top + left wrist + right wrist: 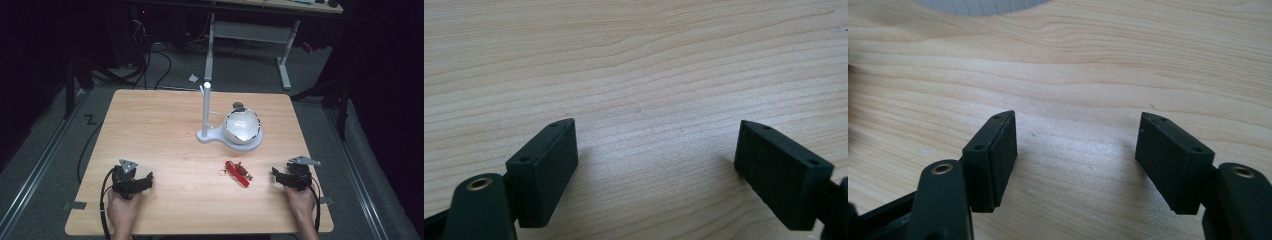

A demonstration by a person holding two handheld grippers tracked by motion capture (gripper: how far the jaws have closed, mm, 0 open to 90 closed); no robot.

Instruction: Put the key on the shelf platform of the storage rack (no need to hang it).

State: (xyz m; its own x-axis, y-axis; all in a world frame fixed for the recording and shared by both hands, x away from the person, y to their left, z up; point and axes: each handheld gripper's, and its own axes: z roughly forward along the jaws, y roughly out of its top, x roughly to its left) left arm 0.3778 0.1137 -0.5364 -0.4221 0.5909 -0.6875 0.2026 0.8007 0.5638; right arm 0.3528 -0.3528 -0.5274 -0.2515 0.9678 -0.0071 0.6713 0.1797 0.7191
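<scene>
- Left gripper [142, 182]: sits in the lower left of the high view, held in a hand [122, 209] that enters from the bottom edge. In the left gripper view its jaws stand spread wide, with bare wood between them.
- Right gripper [280, 176]: sits in the lower right of the high view, held in the other hand [301, 201]. In the right gripper view its jaws stand spread, with nothing between the pads [1000, 155].
- Red tool [238, 173]: lies flat on the table [165, 145] just right of centre in the lower half of the high view, between the two grippers and nearer the right one, touching neither. A small metal ring [221, 173] lies at its left end.
- White bowl [242, 127]: rests above the red tool, toward the frame's centre, on the round base of a white stand [206, 112].
- Stand post: rises upright at the left of the bowl.
</scene>
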